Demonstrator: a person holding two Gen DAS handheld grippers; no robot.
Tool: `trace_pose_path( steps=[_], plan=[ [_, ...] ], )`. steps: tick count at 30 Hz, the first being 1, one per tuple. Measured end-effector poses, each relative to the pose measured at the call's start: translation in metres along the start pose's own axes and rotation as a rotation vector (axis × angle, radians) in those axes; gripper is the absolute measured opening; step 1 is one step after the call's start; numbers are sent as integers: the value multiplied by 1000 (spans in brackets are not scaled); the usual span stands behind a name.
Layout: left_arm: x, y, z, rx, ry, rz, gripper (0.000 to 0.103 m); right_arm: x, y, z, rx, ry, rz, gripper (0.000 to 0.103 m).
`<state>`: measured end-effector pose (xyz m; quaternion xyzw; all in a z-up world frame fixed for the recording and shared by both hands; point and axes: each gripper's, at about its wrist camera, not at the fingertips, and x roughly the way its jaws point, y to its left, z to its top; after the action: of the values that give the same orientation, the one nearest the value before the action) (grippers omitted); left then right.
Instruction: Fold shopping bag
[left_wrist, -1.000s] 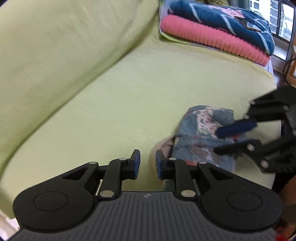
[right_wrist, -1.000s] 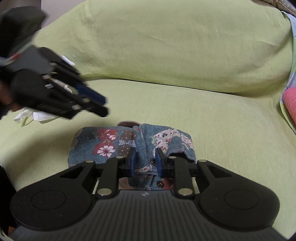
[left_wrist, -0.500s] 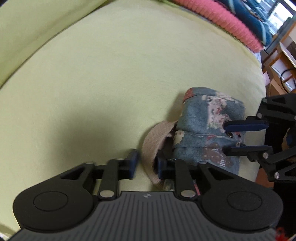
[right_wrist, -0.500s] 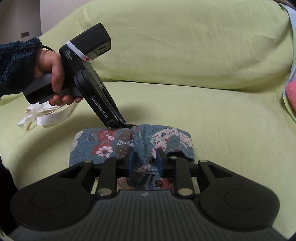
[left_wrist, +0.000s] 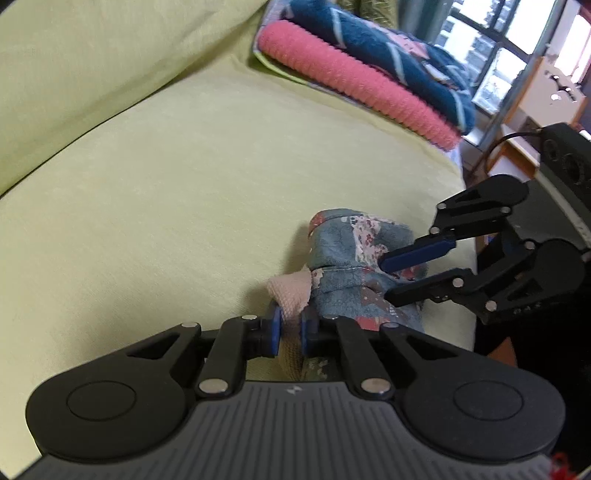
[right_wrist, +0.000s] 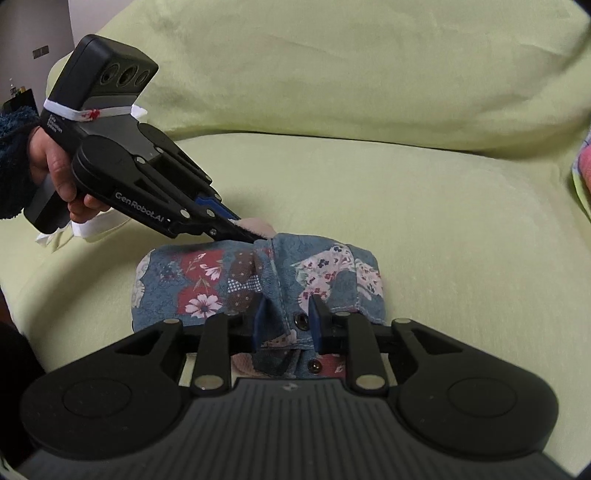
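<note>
A small folded shopping bag (right_wrist: 207, 280) of blue floral patchwork lies near the front edge of a green sofa seat (right_wrist: 424, 221). A pale pink strap (left_wrist: 290, 291) sticks out at its far end. My left gripper (left_wrist: 289, 325) has that strap between its blue pads, which press on it as the jaws are closing. From the right wrist it shows as the left gripper (right_wrist: 247, 234) slanting down onto the bag's rear edge. My right gripper (right_wrist: 286, 317) pinches a fold of the bag beside a metal snap (right_wrist: 301, 320), its jaws closing a little. The left wrist view shows the right gripper (left_wrist: 388, 277) over the bag (left_wrist: 351, 240).
Folded pink and blue blankets (left_wrist: 369, 81) are stacked at the seat's far end by a window. The back cushion (right_wrist: 332, 74) rises behind the bag. A white cloth strip (right_wrist: 92, 229) lies behind the hand (right_wrist: 55, 173) that holds the left gripper. The seat edge (left_wrist: 461, 177) drops off at the right.
My left gripper came down from above the seat to the bag's rear edge and closed on the pink strap. The right gripper stayed on the fold.
</note>
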<state>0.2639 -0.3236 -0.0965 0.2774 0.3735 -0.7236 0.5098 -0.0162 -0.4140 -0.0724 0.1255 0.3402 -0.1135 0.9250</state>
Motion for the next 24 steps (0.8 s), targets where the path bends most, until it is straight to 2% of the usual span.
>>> trace_pose_path(
  steps=[2, 5, 11, 14, 15, 16, 19, 21, 24],
  plan=[
    [2, 11, 1, -41, -2, -54, 6, 0, -5, 0, 8, 1, 20, 20],
    [7, 32, -6, -157, -31, -150, 7, 1, -9, -1, 9, 1, 37, 20],
    [13, 65, -33, -352, -136, -333, 13, 3, -10, 1, 14, 0, 51, 20],
    [12, 78, -45, -417, -187, -427, 27, 1, -9, 0, 10, -1, 53, 20],
    [12, 80, -46, -423, -197, -454, 39, 1, -10, 0, 14, -1, 57, 20],
    [12, 81, -47, -420, -200, -476, 43, 1, -12, 0, 18, -1, 61, 20],
    [12, 78, -43, -371, -180, -474, 43, 1, -13, 1, 27, 0, 69, 20],
    [11, 71, -35, -304, -138, -444, 43, 1, -12, 1, 22, 3, 70, 20],
    [11, 57, -22, -189, -66, -389, 57, 5, -12, 5, 18, 9, 70, 20]
  ],
)
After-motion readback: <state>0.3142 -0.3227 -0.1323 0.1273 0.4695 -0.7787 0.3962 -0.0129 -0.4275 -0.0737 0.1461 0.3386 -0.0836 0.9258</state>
